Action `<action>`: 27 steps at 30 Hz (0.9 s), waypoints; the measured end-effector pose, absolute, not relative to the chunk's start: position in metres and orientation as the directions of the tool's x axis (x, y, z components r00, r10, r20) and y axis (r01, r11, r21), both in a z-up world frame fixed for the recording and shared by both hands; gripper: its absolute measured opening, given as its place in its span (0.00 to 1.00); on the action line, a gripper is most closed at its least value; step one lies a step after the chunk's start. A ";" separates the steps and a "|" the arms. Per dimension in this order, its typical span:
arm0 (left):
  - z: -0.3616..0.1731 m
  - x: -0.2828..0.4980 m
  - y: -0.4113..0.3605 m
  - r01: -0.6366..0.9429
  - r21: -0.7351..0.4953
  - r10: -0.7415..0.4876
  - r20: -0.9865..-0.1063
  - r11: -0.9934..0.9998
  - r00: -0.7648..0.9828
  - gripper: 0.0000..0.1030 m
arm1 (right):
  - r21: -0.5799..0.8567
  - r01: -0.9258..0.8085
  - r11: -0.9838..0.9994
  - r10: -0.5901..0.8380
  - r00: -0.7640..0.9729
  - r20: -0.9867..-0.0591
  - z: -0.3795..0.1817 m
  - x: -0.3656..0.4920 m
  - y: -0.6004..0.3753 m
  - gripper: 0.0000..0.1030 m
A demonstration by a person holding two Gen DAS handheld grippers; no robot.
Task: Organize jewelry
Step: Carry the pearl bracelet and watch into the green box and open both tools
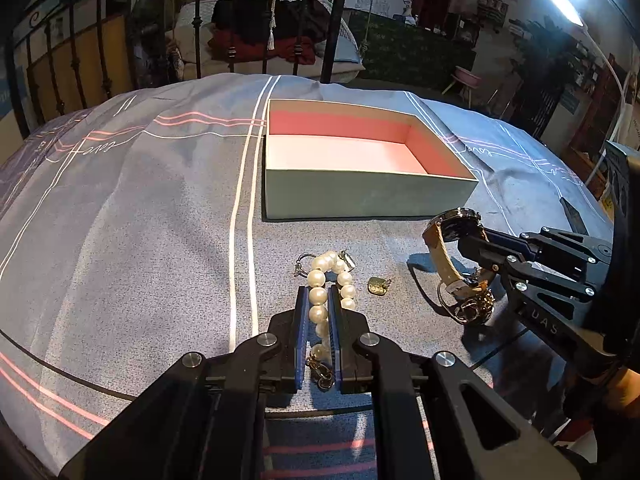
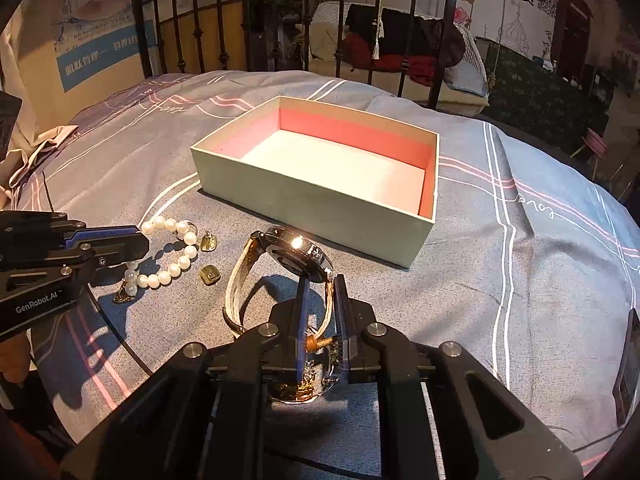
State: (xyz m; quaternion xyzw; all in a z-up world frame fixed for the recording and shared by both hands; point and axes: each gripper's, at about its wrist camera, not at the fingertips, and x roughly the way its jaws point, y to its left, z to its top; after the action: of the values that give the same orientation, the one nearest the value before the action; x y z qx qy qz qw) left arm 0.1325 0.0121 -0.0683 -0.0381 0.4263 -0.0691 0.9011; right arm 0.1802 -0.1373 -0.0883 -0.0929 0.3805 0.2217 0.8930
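A pearl bracelet (image 1: 325,280) lies on the grey bedspread, and my left gripper (image 1: 319,292) is shut on one strand of its beads. The same bracelet (image 2: 172,252) shows at the left of the right wrist view, with the left gripper (image 2: 136,242) on it. My right gripper (image 2: 320,284) is shut on the pale strap of a wristwatch (image 2: 296,256), whose dark face tilts upward. The watch (image 1: 452,240) and right gripper (image 1: 466,246) appear at the right of the left wrist view. A small gold pendant (image 1: 378,285) lies between bracelet and watch. An open box (image 1: 360,184) with pink lining stands behind, with nothing in it.
A gold, ornate piece (image 1: 474,308) lies under the watch. A metal ring (image 1: 304,262) and a small charm (image 1: 347,259) sit by the pearls. A black metal bed rail (image 2: 304,20) closes the far edge. A dark flat object (image 2: 628,360) lies at the right edge.
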 end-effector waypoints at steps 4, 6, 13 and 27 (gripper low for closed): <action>-0.056 0.131 0.010 0.101 -0.133 -0.166 -0.745 0.986 0.646 0.09 | 0.005 -0.469 0.883 0.344 0.641 -0.687 -0.076 0.177 -0.140 0.12; -0.048 0.132 0.008 0.113 -0.130 -0.172 -0.731 0.985 0.660 0.09 | 0.002 -0.466 0.885 0.349 0.660 -0.665 -0.067 0.177 -0.140 0.12; -0.012 0.148 -0.003 0.149 -0.116 -0.188 -0.671 0.982 0.718 0.09 | 0.022 -0.460 0.888 0.371 0.686 -0.625 -0.043 0.188 -0.145 0.12; 0.025 0.225 -0.025 0.146 -0.114 -0.185 -0.627 0.983 0.757 0.09 | 0.050 -0.403 0.914 0.345 0.705 -0.620 -0.017 0.260 -0.146 0.13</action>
State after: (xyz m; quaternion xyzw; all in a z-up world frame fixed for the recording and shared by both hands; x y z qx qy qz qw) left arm 0.2246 -0.0251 0.0250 -0.0289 0.3372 -0.0884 0.9368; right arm 0.2597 -0.1459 -0.0168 -0.0446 0.3261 0.2028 0.9223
